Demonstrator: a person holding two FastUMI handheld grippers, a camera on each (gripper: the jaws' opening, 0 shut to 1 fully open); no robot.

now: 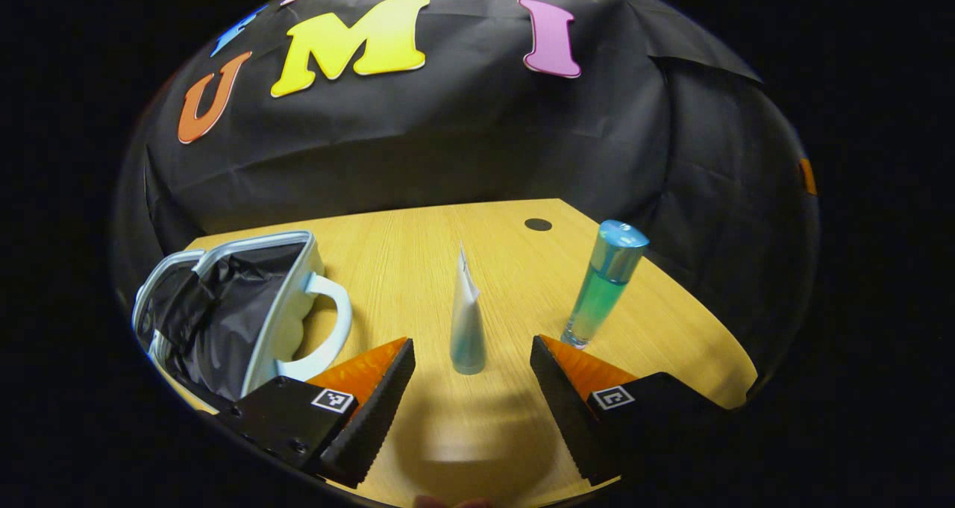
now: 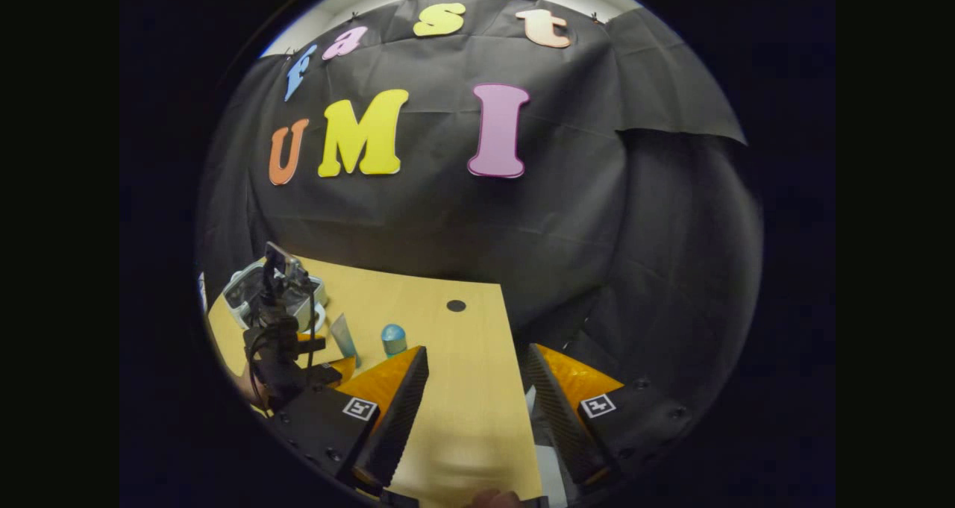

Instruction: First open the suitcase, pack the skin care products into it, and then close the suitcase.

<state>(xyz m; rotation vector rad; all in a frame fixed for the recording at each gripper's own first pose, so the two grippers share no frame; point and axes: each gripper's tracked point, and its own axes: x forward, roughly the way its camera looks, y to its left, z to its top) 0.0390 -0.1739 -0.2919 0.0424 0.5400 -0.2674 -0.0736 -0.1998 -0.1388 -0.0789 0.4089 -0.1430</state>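
A small pale-blue suitcase (image 1: 246,310) lies open on the wooden table (image 1: 418,254) at the left, showing its black lining and white handle. A pale tube (image 1: 468,321) stands upright on its cap just ahead of my left gripper (image 1: 472,377), which is open with the tube between and slightly beyond its fingertips, not touched. A tall bottle of green liquid with a blue cap (image 1: 603,284) stands to the right. My right gripper (image 2: 477,389) is open over the table's right edge, holding nothing. Farther left there I see the left gripper (image 2: 280,344), the tube (image 2: 345,338), the bottle (image 2: 393,339) and the suitcase (image 2: 250,292).
A dark round hole (image 1: 538,224) marks the table's far side. The table edge (image 2: 515,389) runs under my right gripper, with the floor beyond it. Black cloth walls close the booth behind and to the right.
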